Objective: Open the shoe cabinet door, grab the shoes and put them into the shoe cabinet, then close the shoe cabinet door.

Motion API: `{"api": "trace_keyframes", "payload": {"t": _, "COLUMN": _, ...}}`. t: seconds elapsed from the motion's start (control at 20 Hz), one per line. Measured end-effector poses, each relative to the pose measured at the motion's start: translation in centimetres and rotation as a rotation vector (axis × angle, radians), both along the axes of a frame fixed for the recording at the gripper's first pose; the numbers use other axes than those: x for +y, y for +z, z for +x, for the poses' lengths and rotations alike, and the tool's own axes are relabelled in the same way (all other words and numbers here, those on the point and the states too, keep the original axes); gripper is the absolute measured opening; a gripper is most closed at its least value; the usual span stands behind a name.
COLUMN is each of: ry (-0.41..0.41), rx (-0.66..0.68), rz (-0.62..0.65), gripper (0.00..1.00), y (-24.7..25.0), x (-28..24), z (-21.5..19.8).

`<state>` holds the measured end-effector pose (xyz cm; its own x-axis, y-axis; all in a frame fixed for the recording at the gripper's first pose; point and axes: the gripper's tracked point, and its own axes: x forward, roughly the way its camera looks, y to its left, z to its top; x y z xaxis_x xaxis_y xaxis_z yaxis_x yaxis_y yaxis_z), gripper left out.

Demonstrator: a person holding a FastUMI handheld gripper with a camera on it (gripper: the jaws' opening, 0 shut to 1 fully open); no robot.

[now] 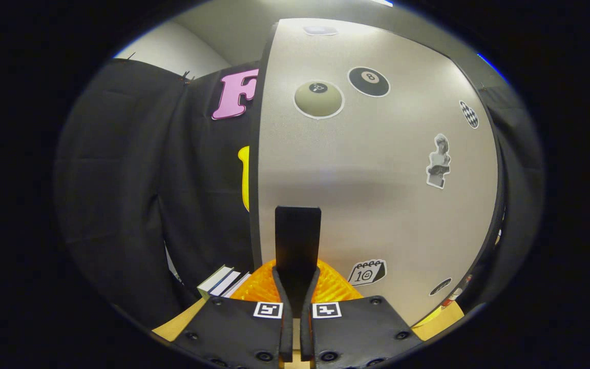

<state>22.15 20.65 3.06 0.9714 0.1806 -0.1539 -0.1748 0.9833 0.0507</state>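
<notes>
Grey and faintly speckled, the shoe cabinet door (377,169) stands close in front of me, edge-on enough that its dark left edge runs top to bottom just left of the gripper line. Stuck on it I see several stickers: a tan ball sticker (319,99), a black 8-ball sticker (369,81), a small chequered one (471,114) far to the right, a grey figure sticker (439,161) and a calendar sticker (367,272) low down near the fingers.

My gripper (296,287) has its 2 orange fingers (333,287) drawn in together around a flat black handle (297,246) that rises upright between them, in front of the door. Both fingers appear to press on its lower part, so I read the tool as clamped on that handle.

To the left of the fingers, low down, some white books or boxes (220,281) lie stacked on a light wooden surface (177,325). Black cloth hangs behind them. At the door's right edge a narrow dark gap shows, and I cannot tell what sits in it.
</notes>
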Motion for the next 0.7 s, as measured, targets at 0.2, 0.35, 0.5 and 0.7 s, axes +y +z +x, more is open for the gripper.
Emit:
{"api": "trace_keyframes", "payload": {"t": 0.2, "ry": 0.058, "rx": -0.001, "rz": -0.006, "gripper": 0.07, "y": 0.4, "x": -1.0, "z": -3.7}}
{"api": "trace_keyframes", "payload": {"t": 0.35, "ry": 0.113, "rx": 0.002, "rz": 0.021, "gripper": 0.07, "y": 0.7, "x": -2.5, "z": -7.5}}
{"api": "trace_keyframes", "payload": {"t": 0.5, "ry": 0.133, "rx": -0.002, "rz": 0.008, "gripper": 0.07, "y": 0.8, "x": -4.3, "z": -10.3}}
{"api": "trace_keyframes", "payload": {"t": 0.7, "ry": 0.147, "rx": -0.001, "rz": 0.008, "gripper": 0.07, "y": 0.6, "x": -5.6, "z": -12.4}}
